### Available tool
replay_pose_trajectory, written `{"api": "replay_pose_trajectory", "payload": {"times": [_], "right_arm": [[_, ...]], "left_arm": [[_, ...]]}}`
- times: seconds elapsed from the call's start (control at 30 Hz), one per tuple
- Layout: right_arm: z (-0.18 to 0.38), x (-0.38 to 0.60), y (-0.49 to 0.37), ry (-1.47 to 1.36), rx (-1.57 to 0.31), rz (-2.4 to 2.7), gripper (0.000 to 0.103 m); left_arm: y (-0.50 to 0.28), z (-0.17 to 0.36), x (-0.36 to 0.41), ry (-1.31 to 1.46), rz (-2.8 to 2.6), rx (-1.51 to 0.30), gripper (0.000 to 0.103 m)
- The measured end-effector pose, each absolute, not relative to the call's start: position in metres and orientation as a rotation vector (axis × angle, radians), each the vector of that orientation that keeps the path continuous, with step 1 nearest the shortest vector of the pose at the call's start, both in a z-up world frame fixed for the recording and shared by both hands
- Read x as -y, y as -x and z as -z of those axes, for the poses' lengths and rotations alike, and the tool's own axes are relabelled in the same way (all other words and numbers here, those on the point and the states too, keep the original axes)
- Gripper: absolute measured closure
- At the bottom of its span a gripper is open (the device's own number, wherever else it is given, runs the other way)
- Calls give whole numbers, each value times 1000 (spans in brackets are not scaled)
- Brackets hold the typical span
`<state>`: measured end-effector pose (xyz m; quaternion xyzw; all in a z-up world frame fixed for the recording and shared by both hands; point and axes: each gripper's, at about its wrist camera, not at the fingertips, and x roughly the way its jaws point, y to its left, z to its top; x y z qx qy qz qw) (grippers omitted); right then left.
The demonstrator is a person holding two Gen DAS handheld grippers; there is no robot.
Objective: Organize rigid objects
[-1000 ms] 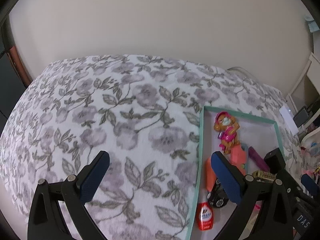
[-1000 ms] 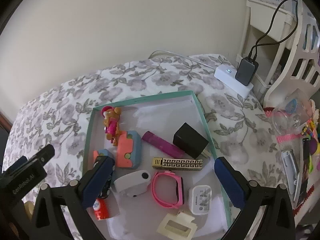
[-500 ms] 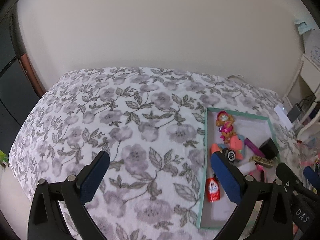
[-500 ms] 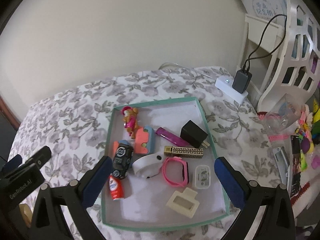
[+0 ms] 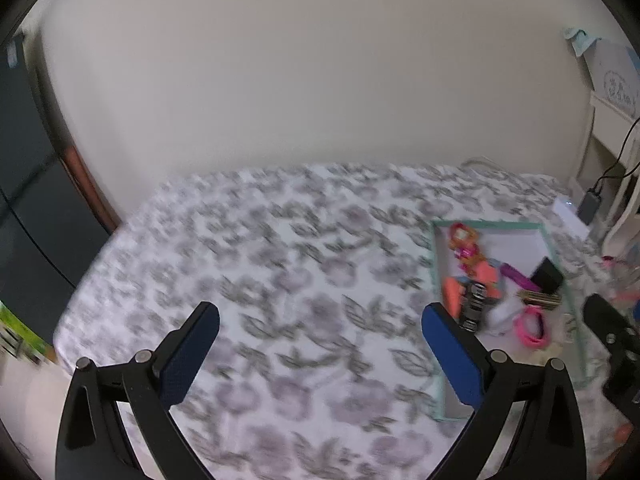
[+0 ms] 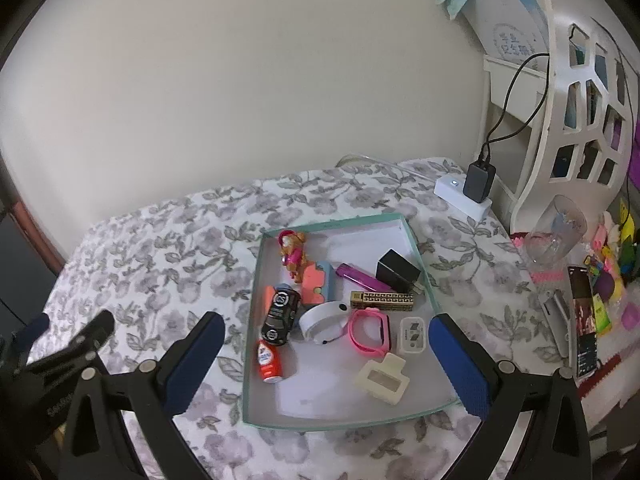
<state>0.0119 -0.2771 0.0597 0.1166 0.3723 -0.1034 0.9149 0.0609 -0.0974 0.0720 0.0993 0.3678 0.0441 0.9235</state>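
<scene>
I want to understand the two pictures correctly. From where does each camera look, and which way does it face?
Left wrist: sits behind the left tool, open, facing down over the flowered bedspread; the teal tray is at right.
Right wrist: sits behind the right tool, open, facing down at the teal tray; part of the other tool shows at left.
Shared: tray, bedspread, wall.

A shallow teal-rimmed tray (image 6: 256, 320) lies flat on the floral bed, holding everything. At its far left corner lies a cartoon figurine (image 6: 293, 254); nearer, a black toy car (image 6: 280, 314) and red bottle (image 6: 270, 362). A pink watch band (image 6: 370, 330) sits mid-tray, a black charger (image 6: 396, 271) toward the far right, and a cream hair clip (image 6: 382, 380) nearest.
</scene>
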Motion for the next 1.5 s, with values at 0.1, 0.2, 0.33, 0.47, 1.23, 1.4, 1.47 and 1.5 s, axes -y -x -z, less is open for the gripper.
{"api": "replay_pose_trajectory", "payload": {"times": [0.1, 0.2, 0.33, 0.47, 1.23, 1.4, 1.47, 1.5], "right_arm": [[-64, 277, -7, -242, -755, 210, 0], [-65, 276, -6, -241, -766, 210, 0], [-67, 272, -1, -240, -770, 206, 0], [-70, 266, 10, -225, -762, 203, 0], [-51, 248, 35, -161, -795, 248, 0], [-37, 247, 31, -130, -835, 262, 0], [-33, 248, 31, -126, -845, 266, 0], [-32, 248, 30, -124, -849, 266, 0]], "left_arm": [[-58, -90, 90, -259, -119, -711, 2], [-53, -105, 73, -244, -125, -720, 2], [-38, -107, 58, -121, -64, -777, 2], [-20, -93, 62, -115, -40, -798, 2], [-5, -38, 71, -103, -25, -876, 2], [-8, -29, 70, -111, -20, -890, 2], [-9, -26, 70, -111, -21, -894, 2], [-10, -25, 69, -109, -22, -899, 2]]}}
